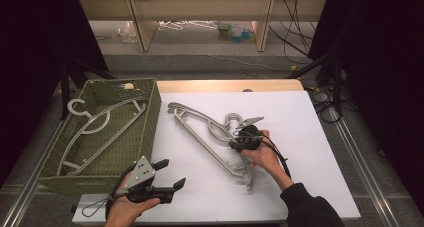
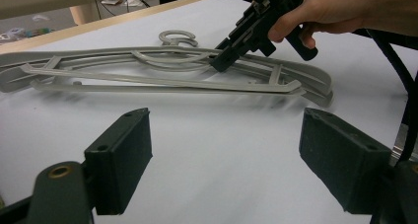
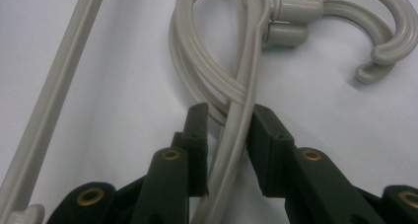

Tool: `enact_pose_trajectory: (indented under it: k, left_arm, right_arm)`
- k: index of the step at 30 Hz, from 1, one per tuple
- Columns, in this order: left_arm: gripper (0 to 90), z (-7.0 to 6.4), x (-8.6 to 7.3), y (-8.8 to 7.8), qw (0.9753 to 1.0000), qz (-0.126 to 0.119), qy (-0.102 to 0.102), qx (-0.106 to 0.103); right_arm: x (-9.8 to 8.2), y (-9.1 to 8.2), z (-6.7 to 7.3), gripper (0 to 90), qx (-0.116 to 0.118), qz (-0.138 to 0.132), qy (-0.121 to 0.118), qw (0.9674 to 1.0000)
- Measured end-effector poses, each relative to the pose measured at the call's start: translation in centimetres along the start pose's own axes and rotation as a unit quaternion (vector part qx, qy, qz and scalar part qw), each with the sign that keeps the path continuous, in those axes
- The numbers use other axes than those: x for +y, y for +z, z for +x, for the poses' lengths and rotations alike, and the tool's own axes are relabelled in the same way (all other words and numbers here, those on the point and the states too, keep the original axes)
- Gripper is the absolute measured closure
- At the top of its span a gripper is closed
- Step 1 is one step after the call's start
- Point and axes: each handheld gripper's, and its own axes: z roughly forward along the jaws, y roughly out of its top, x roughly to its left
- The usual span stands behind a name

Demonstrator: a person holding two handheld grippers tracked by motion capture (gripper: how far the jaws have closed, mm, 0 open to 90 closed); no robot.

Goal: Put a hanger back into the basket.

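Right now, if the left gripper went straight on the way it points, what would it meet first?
Probably the grey hangers lying on the white table; nothing stands between them and the open left gripper.

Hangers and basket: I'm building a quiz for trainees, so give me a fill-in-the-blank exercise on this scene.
1. The green woven basket holds grey ____.
2. The right gripper has its jaws around a hanger that lies on the ____ sheet.
3. The left gripper has its jaws wide ____, with nothing between them.
4. In the high view, the basket stands at the table's ____ side.

Missing words: hangers; white; open; left
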Motion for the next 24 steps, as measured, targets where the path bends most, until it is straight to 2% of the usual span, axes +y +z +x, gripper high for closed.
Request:
enact_pose_trajectory:
  k: [1, 2, 4, 5, 6, 7, 8, 10, 12, 13, 14, 16, 18, 19, 20, 22, 24]
  left_arm:
    - [20.1, 0.0, 0.0, 0.0, 1.0, -0.001, 0.0, -0.001]
    - [20.1, 0.1, 0.0, 0.1, 1.0, 0.002, 0.0, -0.006]
    - [20.0, 0.0, -0.1, 0.1, 1.0, 0.003, 0.001, -0.008]
    - [20.1, 0.0, -0.1, 0.1, 1.0, 0.002, 0.001, -0.007]
    - [20.1, 0.0, 0.0, 0.1, 1.0, 0.002, 0.003, -0.008]
    - [20.1, 0.0, 0.0, 0.0, 1.0, 0.001, 0.003, -0.008]
    - [20.2, 0.0, 0.0, 0.0, 1.0, 0.002, 0.004, -0.006]
    - [20.2, 0.1, 0.0, 0.0, 1.0, 0.0, 0.001, -0.006]
    - [20.3, 0.1, 0.0, 0.0, 1.0, 0.001, 0.001, -0.005]
    - [20.3, 0.1, 0.0, 0.0, 1.0, 0.001, 0.001, -0.007]
    - [20.3, 0.1, 0.0, 0.0, 1.0, 0.001, 0.001, -0.007]
    - [20.3, 0.1, -0.1, 0.1, 0.9999, 0.004, 0.001, -0.011]
    - [20.3, 0.1, -0.1, 0.1, 0.9999, 0.005, 0.001, -0.012]
    - [20.3, 0.1, -0.1, 0.2, 0.9999, 0.005, 0.003, -0.015]
    - [20.3, 0.1, -0.1, 0.2, 0.9998, 0.008, 0.004, -0.015]
    - [20.3, 0.1, -0.1, 0.2, 0.9998, 0.009, 0.004, -0.014]
    - [20.3, 0.1, -0.1, 0.2, 0.9999, 0.009, 0.004, -0.014]
  right_arm:
    - [0.0, 0.0, 0.0, 71.6, 0.001, -0.002, -0.003, 1.0]
    - [0.0, -0.1, 0.1, 72.1, 0.002, 0.005, 0.01, 0.9999]
    - [0.0, 0.0, 0.0, 72.5, -0.004, -0.005, 0.004, 1.0]
    - [0.1, -0.2, 0.0, 72.6, -0.003, 0.0, 0.006, 1.0]
    - [0.0, -0.1, 0.0, 72.7, -0.008, -0.011, 0.002, 0.9999]
    - [0.1, -0.4, 0.1, 72.9, -0.002, 0.0, 0.02, 0.9998]
    - [0.1, -0.5, 0.1, 73.2, -0.005, -0.008, 0.026, 0.9996]
    - [0.2, -0.6, 0.0, 73.3, -0.004, -0.012, 0.023, 0.9997]
    - [0.2, -0.8, 0.0, 73.5, -0.006, -0.011, 0.031, 0.9994]
    - [0.2, -0.8, -0.2, 74.1, -0.01, -0.021, 0.026, 0.9994]
    - [0.2, -1.0, -0.3, 74.7, -0.008, -0.014, 0.026, 0.9995]
    - [0.2, -1.2, -0.5, 76.1, -0.01, -0.031, 0.039, 0.9987]
    - [0.2, -1.5, -0.6, 77.0, -0.011, -0.032, 0.044, 0.9985]
    - [0.3, -1.5, -0.9, 77.8, -0.017, -0.045, 0.038, 0.9981]
    - [0.3, -1.9, -0.8, 79.1, -0.016, -0.049, 0.07, 0.9962]
    - [0.4, -2.3, -1.0, 80.1, -0.019, -0.048, 0.062, 0.9968]
    - [0.5, -2.5, -1.0, 81.0, -0.021, -0.061, 0.073, 0.9953]
